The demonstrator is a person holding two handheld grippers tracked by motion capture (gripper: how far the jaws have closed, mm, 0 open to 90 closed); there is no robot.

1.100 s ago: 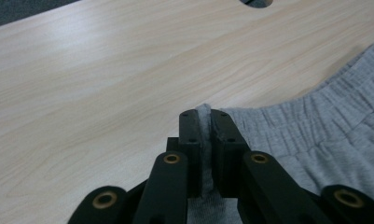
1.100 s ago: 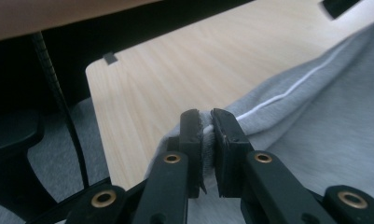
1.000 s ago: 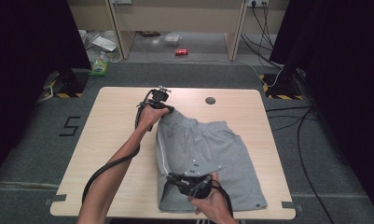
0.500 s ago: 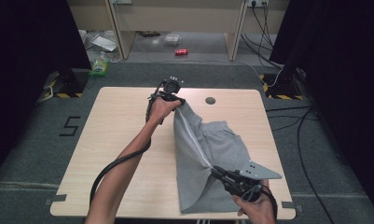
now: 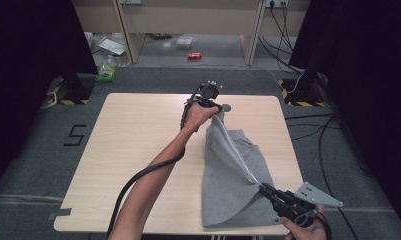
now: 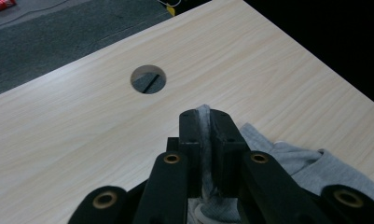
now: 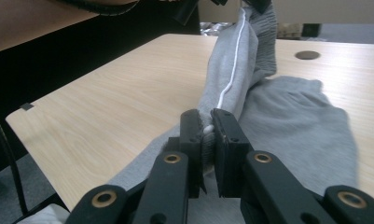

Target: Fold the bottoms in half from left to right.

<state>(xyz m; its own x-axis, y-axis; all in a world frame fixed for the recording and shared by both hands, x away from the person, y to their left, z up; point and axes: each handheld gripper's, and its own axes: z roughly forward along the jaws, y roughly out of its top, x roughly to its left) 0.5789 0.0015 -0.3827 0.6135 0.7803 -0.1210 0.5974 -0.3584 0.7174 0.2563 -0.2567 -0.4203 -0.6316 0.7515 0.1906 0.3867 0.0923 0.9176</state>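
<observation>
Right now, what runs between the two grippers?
In the high view, a raised edge of the grey garment with a white stripe spans from the left gripper to the right gripper.

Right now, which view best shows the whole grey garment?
The high view: the grey garment is stretched between left claw and right claw, its lower part draped on the table. The left gripper view shows just a pinched fold; the right gripper view shows the taut edge.

Red can on floor; table hole.
</observation>
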